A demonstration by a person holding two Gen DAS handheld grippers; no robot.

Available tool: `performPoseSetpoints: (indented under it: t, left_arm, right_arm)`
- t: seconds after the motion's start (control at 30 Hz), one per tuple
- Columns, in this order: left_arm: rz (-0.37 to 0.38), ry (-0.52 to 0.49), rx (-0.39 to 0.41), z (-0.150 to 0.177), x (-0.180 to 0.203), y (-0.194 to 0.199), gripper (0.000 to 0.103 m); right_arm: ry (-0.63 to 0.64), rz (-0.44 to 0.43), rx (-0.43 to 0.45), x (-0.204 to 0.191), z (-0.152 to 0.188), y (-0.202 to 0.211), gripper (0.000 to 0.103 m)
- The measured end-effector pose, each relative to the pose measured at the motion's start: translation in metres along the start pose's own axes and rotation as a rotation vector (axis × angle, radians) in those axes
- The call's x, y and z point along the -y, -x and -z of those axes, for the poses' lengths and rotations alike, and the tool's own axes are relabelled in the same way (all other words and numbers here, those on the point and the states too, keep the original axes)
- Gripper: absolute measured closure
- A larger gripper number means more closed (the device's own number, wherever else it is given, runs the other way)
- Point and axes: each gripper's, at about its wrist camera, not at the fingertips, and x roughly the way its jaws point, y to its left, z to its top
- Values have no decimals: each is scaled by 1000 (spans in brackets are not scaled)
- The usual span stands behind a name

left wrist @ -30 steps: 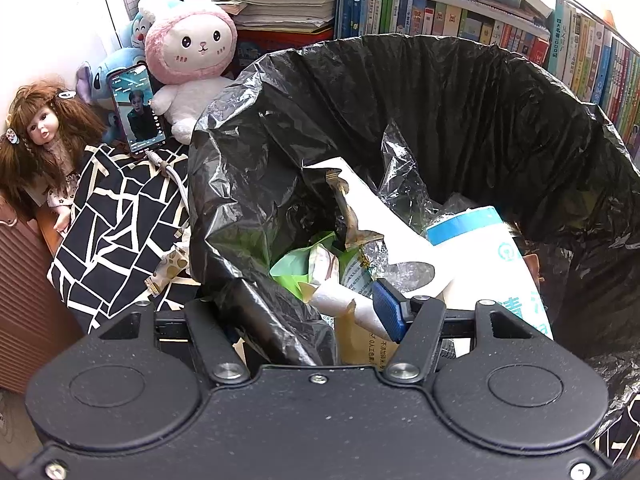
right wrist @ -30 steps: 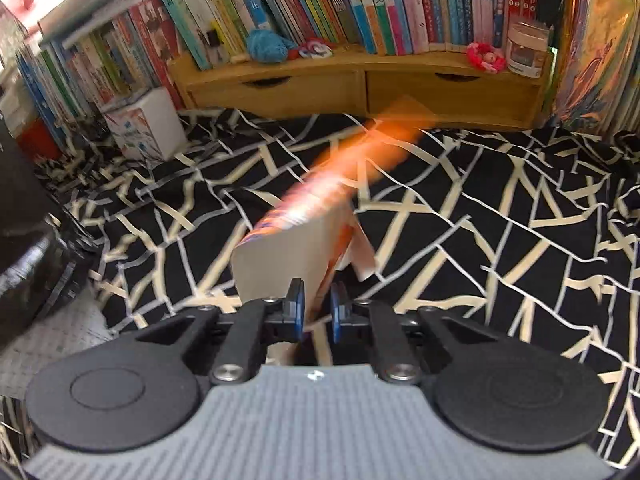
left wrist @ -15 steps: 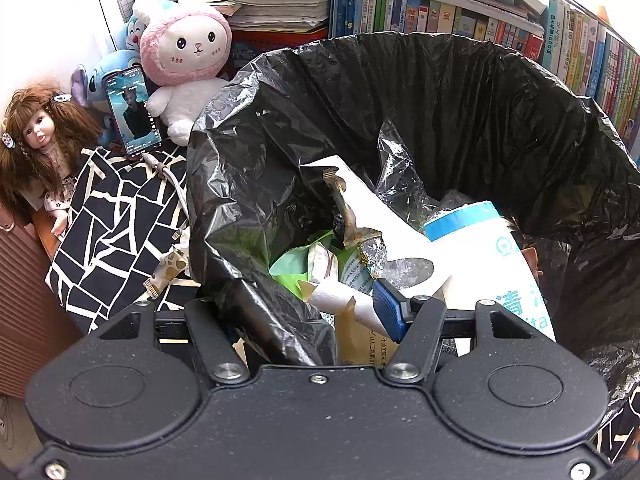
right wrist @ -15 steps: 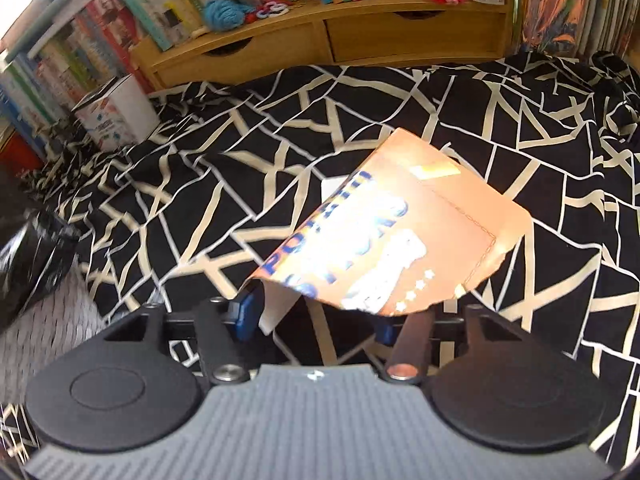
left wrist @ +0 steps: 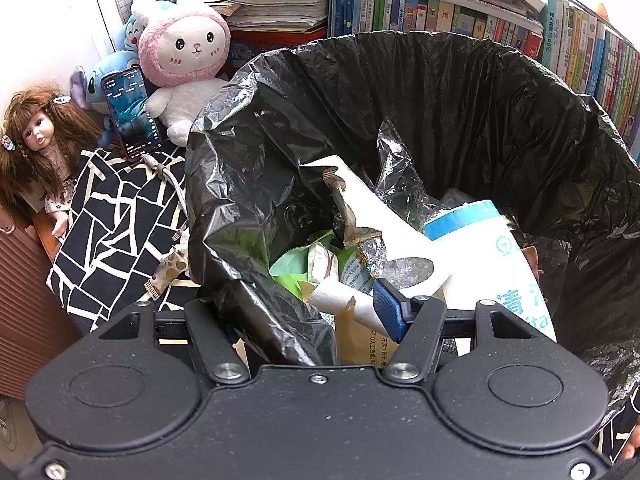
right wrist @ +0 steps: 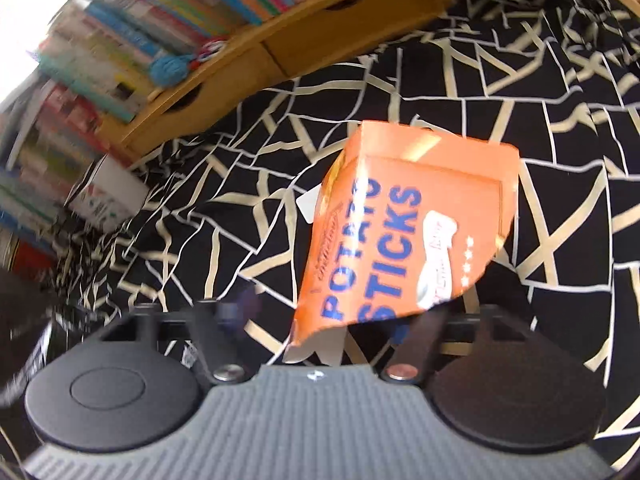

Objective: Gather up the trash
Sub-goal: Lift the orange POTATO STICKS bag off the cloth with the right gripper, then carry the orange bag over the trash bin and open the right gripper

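In the left wrist view a bin lined with a black trash bag (left wrist: 460, 112) holds wrappers, clear plastic and a white-and-blue packet (left wrist: 492, 256). My left gripper (left wrist: 308, 312) stands open at the bag's near rim. A fold of the liner lies between its fingers and hides the left pad, while the blue right pad (left wrist: 388, 308) shows. In the right wrist view an orange "Potato Sticks" box (right wrist: 404, 224) tilts loose over my open right gripper (right wrist: 320, 316). Its lower edge covers the right finger. I cannot tell whether the box rests on that finger.
Black-and-white patterned cloth (right wrist: 560, 128) covers the surface under the box. A wooden drawer shelf (right wrist: 280, 44) with books stands behind, with a small white box (right wrist: 108, 196) at the left. Beside the bin are a doll (left wrist: 36, 144), a phone (left wrist: 132, 112) and a pink plush (left wrist: 188, 60).
My right gripper went from shut on the orange box to open, and the box has tipped loose and swung to the right. The right view has rolled. The left gripper has barely moved.
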Motion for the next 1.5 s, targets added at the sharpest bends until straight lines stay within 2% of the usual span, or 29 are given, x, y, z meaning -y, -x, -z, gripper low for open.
performPoseSetpoints:
  t: [0.03, 0.2, 0.27, 0.43, 0.6, 0.73, 0.87, 1.0, 1.17, 1.33, 1.5]
  left_arm:
    - [0, 0, 0, 0, 0, 0, 42]
    - [0, 1, 0, 0, 0, 0, 42]
    - [-2, 3, 0, 0, 0, 0, 42]
    - [-2, 5, 1, 0, 0, 0, 42]
    - [0, 4, 1, 0, 0, 0, 42]
    - [-1, 4, 1, 0, 0, 0, 42]
    - [0, 3, 0, 0, -1, 0, 42]
    - [1, -1, -1, 0, 0, -1, 42]
    - [4, -9, -3, 0, 0, -1, 42]
    - [9, -13, -3, 0, 1, -1, 41]
    - [15, -16, -1, 1, 0, 0, 41]
  right_arm:
    - [-11, 8, -2, 0, -1, -1, 69]
    - [-11, -17, 31, -2, -6, 9, 75]
    - [-7, -40, 46, -3, -10, 18, 81]
    - [16, -111, 101, -16, -19, 44, 86]
    - [12, -198, 137, -31, -29, 68, 87]
    - [20, -308, 166, -50, -35, 94, 87]
    - [94, -471, 184, -85, -37, 127, 87]
    - [178, -640, 169, -126, -31, 153, 86]
    - [342, -772, 103, -187, -12, 163, 86]
    - [435, -813, -10, -230, 13, 151, 85]
    - [505, -766, -81, -249, 29, 131, 83]
